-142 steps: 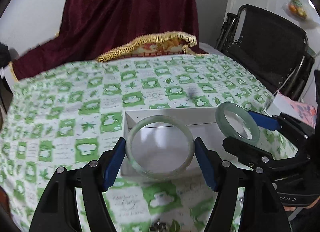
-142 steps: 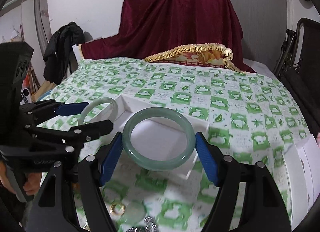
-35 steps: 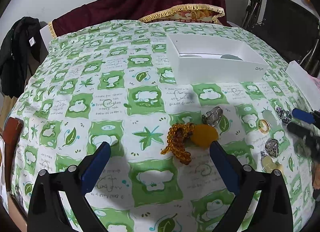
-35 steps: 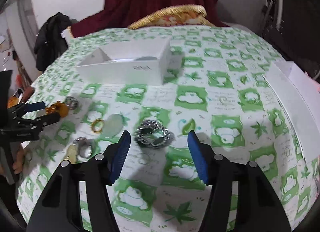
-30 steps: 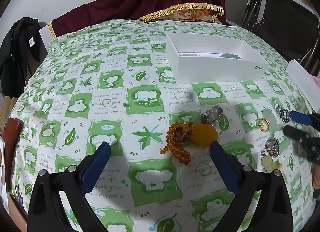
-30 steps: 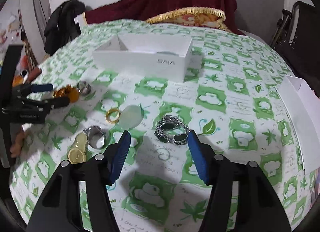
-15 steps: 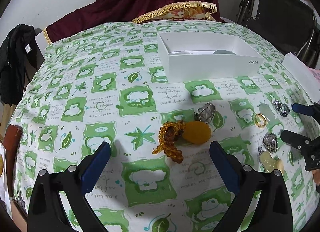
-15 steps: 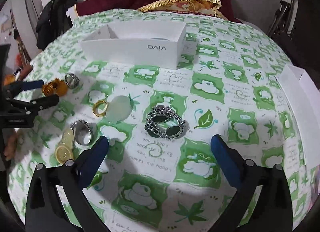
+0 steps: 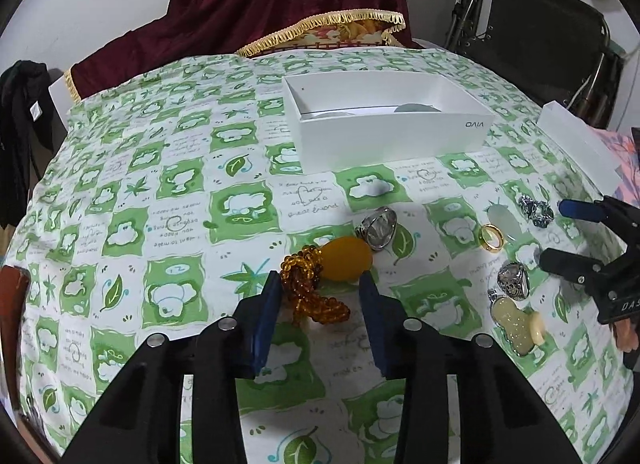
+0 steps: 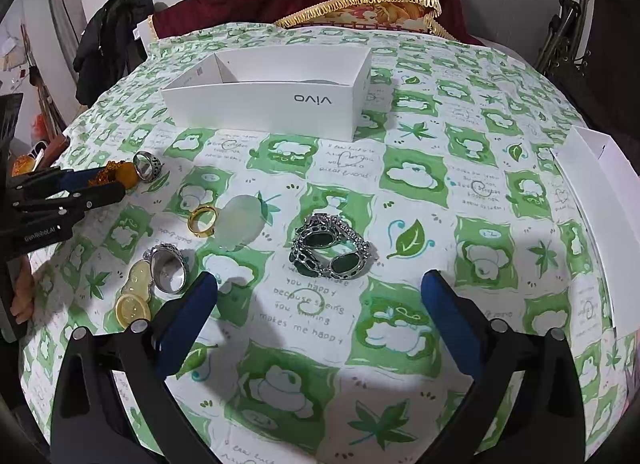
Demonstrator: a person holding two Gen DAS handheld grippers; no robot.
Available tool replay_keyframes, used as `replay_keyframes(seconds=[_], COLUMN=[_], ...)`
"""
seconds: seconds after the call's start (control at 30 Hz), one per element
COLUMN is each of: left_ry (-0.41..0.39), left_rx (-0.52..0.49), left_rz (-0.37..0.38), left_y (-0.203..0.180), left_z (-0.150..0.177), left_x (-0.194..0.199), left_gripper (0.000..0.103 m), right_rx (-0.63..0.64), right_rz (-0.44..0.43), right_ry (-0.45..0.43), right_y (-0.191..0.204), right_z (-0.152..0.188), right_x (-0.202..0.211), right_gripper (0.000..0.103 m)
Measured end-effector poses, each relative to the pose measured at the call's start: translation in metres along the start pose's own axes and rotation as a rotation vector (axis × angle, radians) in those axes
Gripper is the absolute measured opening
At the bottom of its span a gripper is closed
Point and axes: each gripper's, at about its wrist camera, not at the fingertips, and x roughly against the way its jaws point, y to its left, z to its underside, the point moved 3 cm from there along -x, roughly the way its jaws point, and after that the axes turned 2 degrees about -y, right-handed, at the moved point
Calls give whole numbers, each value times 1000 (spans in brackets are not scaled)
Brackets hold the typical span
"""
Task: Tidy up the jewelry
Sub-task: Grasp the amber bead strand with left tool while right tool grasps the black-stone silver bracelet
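On the green-patterned tablecloth (image 9: 168, 199), the left gripper (image 9: 318, 296) has just been closing around the amber bead string (image 9: 308, 288) before the white box (image 9: 384, 131); pads not clearly pressing. The right gripper (image 10: 320, 304) is spread wide.

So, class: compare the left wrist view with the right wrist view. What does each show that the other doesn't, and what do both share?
Only the left wrist view shows the whole amber bead string lying between the left tongs, which have just been closing, and the black folding chair.

Only the right wrist view shows the right tongs open from behind, before the silver bracelet with dark green stones.

Both show the white vivo box, the gold ring and the green-patterned tablecloth.
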Motion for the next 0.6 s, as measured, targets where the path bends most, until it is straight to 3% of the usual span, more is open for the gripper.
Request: replay_keyframes(seconds=[0.07, 0.1, 0.13, 0.2, 0.3, 0.43, 0.57, 0.6], left_ry=[0, -1, -1, 2, -1, -11, -14, -17], left_rx=[3, 5, 12, 24, 8, -17, -9, -8], left_rz=[-28, -52, -76, -50, -17, -4, 6, 6], left_y=[1, 3, 6, 8, 5, -1, -1, -1], left_z=[-1, -1, -2, -3, -3, -3, -3, -3], left_x=[-2, -2, -3, -4, -3, -2, -1, -1], left_gripper=[52, 66, 68, 68, 47, 31, 29, 29], right_rx=[-6, -9, -11, -12, -17, -36, -39, -40], right_rz=[-5, -7, -8, -8, 1, 4, 11, 13], right_ry=[-4, -6, -8, -9, -16, -31, -42, -43], right_y=[-1, -1, -2, -2, -4, -8, -9, -10], right_z=[0, 0, 0, 0, 0, -1, -2, -3], right_x=[1, 1, 1, 1, 3, 5, 7, 7], right_gripper=[99, 99, 99, 98, 88, 74, 57, 48])
